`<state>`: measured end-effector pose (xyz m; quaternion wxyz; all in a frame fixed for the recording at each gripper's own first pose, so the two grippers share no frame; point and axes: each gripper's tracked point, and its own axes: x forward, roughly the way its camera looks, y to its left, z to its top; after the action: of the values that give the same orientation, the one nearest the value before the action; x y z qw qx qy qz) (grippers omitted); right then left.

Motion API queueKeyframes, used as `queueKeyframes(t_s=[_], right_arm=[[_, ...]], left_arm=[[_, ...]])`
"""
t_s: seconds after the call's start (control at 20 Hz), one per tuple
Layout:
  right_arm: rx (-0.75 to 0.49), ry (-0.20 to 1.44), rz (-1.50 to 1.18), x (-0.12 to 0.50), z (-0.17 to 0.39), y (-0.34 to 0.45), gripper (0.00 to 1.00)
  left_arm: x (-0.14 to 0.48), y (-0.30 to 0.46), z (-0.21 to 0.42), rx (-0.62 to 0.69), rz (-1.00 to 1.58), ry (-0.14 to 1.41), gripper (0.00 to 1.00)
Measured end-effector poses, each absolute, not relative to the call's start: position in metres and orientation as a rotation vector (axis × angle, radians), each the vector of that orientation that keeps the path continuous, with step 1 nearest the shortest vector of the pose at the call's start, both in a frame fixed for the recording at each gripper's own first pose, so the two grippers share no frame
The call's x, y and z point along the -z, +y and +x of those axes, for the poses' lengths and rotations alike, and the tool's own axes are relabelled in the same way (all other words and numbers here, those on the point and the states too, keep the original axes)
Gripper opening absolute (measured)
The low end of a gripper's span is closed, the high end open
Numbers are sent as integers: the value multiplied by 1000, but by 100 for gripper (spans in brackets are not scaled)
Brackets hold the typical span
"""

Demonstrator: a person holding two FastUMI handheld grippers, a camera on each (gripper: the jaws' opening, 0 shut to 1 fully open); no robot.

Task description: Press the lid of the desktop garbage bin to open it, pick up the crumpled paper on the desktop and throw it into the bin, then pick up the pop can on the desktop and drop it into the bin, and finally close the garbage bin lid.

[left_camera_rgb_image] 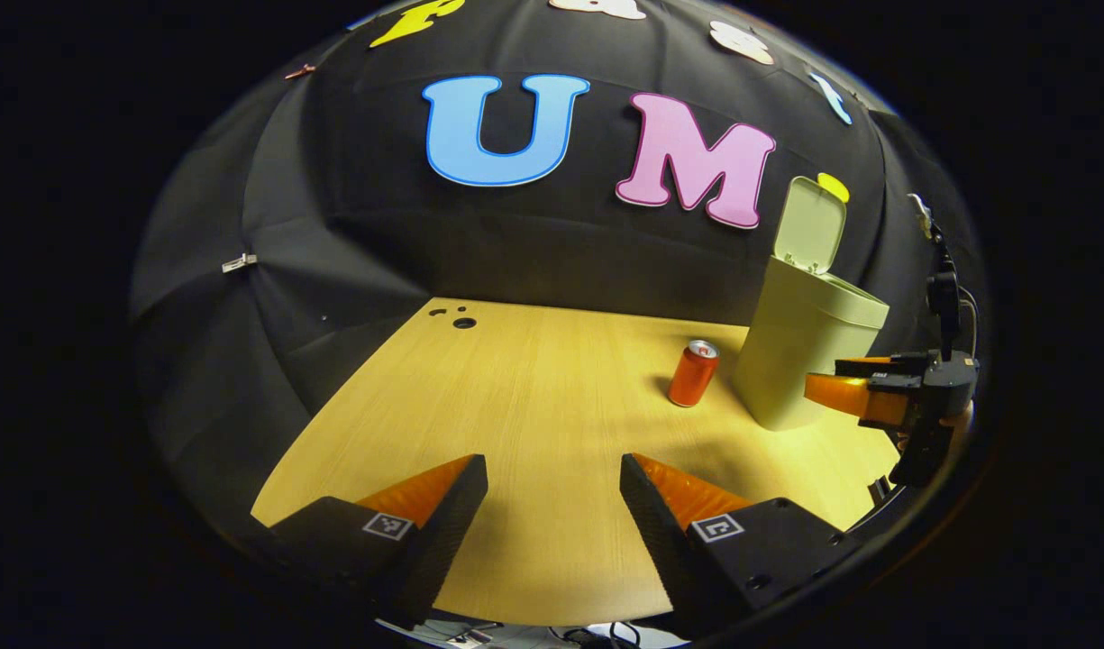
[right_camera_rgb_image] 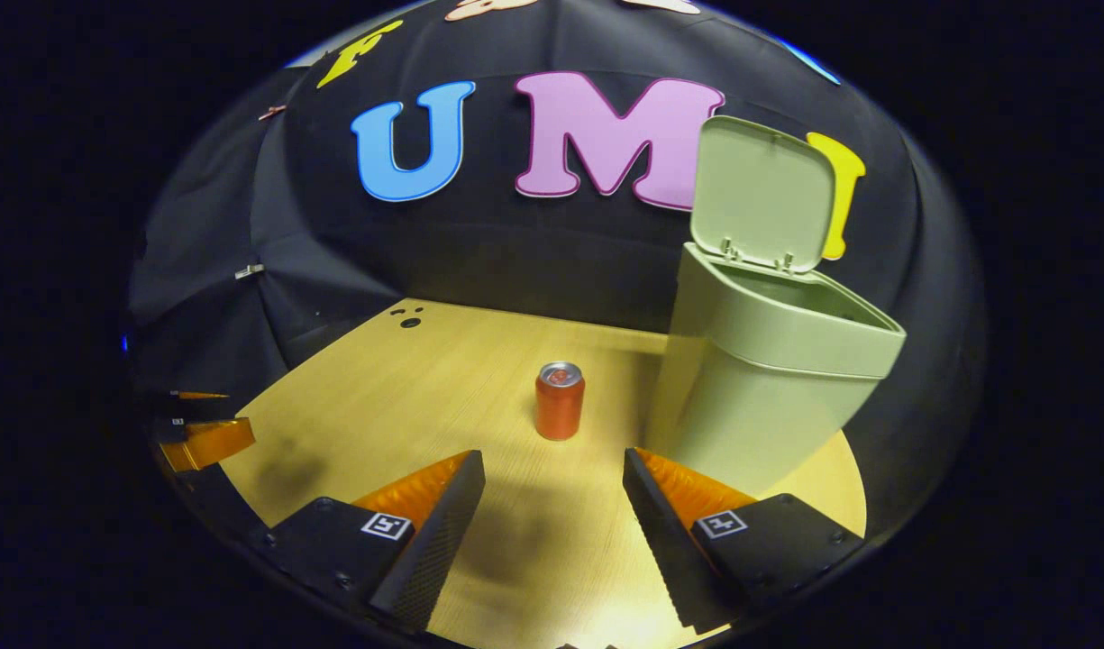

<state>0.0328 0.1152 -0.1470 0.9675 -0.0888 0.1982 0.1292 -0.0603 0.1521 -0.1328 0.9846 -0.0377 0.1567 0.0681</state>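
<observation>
Pop can [right_camera_rgb_image: 560, 400], upright at centre frame beside the open bin [right_camera_rgb_image: 768, 379], judged light, smooth, dentable: take mid-body; right hand-held gripper [right_camera_rgb_image: 552, 514] released, empty.

We see a light wooden tabletop [left_camera_rgb_image: 533, 406] across the lower middle of both views, with 3 small dark holes [right_camera_rgb_image: 409, 317] at its far left corner, and black cloth wall [left_camera_rgb_image: 335, 225] behind.

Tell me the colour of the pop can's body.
The pop can has a red-orange body with a silver top, clearest in the right gripper view.
</observation>
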Motion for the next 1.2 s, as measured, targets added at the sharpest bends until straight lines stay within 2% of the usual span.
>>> queueKeyframes(t_s=[0.65,1.2], right_arm=[[-223,532,-111,232,170,134,99],[-201,567,-62,271,232,139,98]], left_arm=[[144,182,-64,-336,-136,408,96],[157,168,-53,-393,-150,466,96]])
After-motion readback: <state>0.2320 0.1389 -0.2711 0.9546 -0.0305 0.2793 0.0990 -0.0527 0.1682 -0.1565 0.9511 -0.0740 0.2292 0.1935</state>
